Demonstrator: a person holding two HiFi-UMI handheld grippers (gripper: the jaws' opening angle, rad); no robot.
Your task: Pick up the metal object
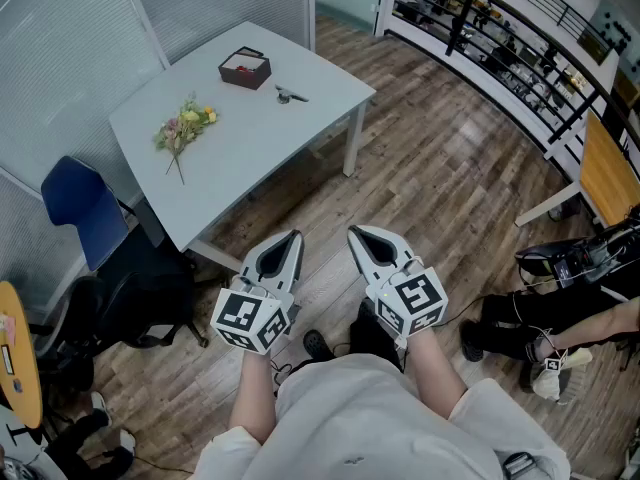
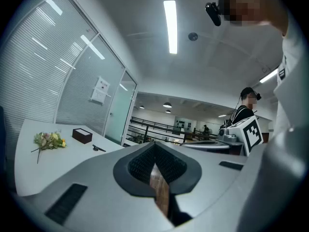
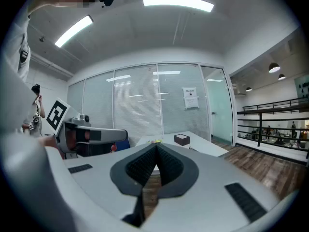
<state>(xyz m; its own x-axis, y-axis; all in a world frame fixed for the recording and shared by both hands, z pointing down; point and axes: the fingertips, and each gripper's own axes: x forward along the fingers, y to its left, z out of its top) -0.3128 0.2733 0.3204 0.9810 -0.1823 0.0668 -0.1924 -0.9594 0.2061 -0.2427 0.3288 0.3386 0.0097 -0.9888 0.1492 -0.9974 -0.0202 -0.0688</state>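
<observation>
A small metal object (image 1: 290, 94) lies on the white table (image 1: 250, 138), just right of a dark box (image 1: 245, 69); in the left gripper view the metal object (image 2: 99, 148) shows as a thin dark shape beside the box (image 2: 82, 136). My left gripper (image 1: 294, 239) and right gripper (image 1: 356, 234) are both shut and empty. I hold them side by side above the wooden floor, well short of the table's near edge. In the right gripper view only the box (image 3: 181, 139) and table are seen beyond my right gripper (image 3: 156, 147).
A bunch of flowers (image 1: 183, 127) lies on the table's left part. A blue chair (image 1: 82, 203) and dark bags stand left of the table. A railing with shelves (image 1: 500, 48) runs along the right. A seated person's legs (image 1: 540, 333) are at right.
</observation>
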